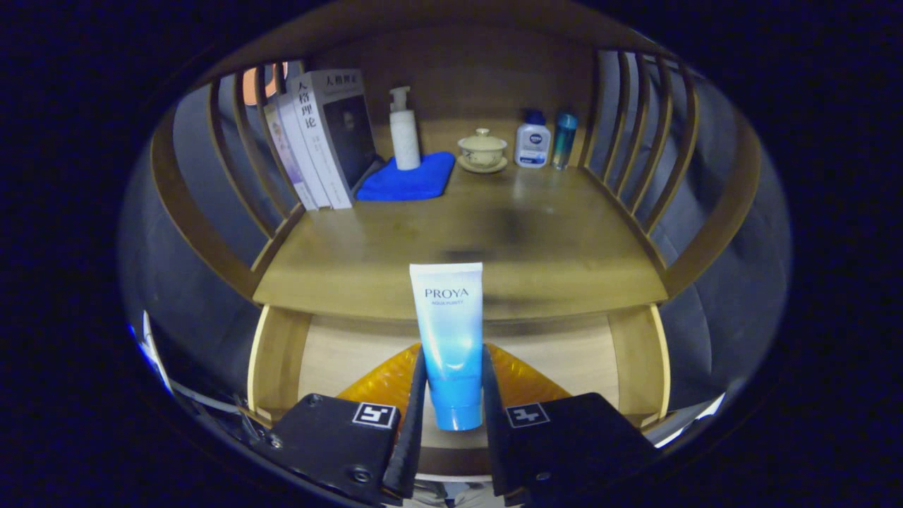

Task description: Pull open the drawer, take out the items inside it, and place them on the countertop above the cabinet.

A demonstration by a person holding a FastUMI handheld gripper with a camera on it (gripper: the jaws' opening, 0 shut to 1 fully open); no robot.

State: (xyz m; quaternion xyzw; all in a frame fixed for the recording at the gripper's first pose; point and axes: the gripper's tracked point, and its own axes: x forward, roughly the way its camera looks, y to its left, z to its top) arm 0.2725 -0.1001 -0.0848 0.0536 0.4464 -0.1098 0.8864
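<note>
Gripper view: gripper (451,402) grasping tube (449,339) above open drawer (353,353); wooden countertop (458,240) beyond.

Hand-held gripper (452,423), two dark housing blocks, square black-and-white marker on each, visible screws

Tube (449,339) between fingers (415,409), above open drawer (353,353); countertop (458,240) beyond.
</note>
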